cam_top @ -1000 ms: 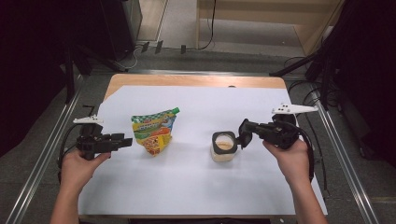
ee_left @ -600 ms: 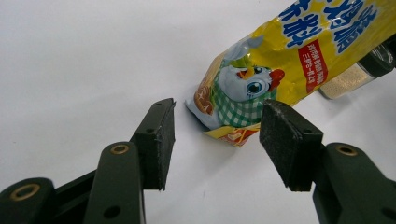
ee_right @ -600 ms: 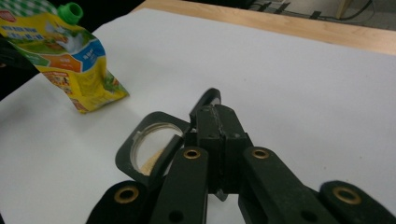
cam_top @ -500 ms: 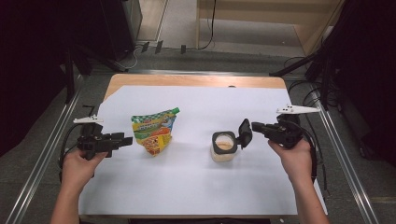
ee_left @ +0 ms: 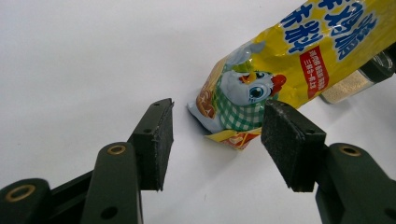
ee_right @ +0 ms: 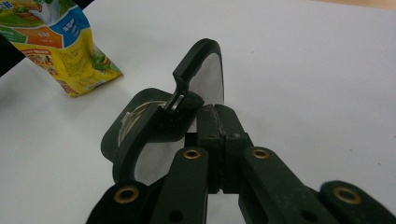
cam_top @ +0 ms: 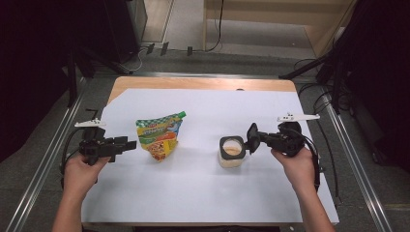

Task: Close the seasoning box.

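Jar: small clear glass jar of pale granules (cam_top: 232,153) with a black square collar and hinged black flip lid (ee_right: 201,79), standing right of centre on the white table sheet (cam_top: 193,193)
Pouch: yellow-green printed foil refill pouch (cam_top: 159,137) lying left of centre, well apart from the jar
Right gripper (cam_top: 252,138): jaws fully closed, tips against the raised lid's hinge side; whether they pinch the lid or only push it cannot be told
Left gripper (ee_left: 217,140): jaws partly open with nothing between them, pouch corner just beyond the pads
Risk, jar: a sideways push on the lid could tip or slide the light jar and spill granules
Risk, pouch: closing now would catch only the corner, so the pouch could slip
Hidden: jar mouth behind the lid in the right gripper view; pouch spout cut off in the left gripper view
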The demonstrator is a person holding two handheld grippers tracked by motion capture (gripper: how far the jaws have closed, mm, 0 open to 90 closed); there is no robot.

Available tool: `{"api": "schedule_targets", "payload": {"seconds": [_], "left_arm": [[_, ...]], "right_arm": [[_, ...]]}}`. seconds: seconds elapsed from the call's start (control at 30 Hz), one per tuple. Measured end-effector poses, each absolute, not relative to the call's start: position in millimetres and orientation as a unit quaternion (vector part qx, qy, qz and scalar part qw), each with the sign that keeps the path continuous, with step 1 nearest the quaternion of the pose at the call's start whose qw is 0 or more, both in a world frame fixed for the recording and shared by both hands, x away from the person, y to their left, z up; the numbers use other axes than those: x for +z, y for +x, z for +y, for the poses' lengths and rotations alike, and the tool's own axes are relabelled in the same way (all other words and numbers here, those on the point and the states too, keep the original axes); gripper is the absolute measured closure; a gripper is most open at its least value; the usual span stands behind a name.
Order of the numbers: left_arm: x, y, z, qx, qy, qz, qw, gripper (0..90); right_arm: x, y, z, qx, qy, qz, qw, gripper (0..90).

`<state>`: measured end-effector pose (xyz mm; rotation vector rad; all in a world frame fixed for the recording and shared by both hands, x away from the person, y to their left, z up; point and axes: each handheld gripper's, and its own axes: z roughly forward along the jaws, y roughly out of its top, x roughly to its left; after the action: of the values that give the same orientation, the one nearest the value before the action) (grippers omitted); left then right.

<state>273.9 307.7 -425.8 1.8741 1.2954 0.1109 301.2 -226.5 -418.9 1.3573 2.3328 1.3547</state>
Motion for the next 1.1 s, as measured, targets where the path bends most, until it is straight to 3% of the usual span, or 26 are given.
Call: {"api": "schedule_targets", "payload": {"seconds": [1.1], "left_arm": [[-426.7,275.0,306.9,0.041,0.748,0.516,0.416,43.2]], "right_arm": [[-418.8,295.4,-193.8,0.461,0.414,0.783,0.045,90.0]]}}
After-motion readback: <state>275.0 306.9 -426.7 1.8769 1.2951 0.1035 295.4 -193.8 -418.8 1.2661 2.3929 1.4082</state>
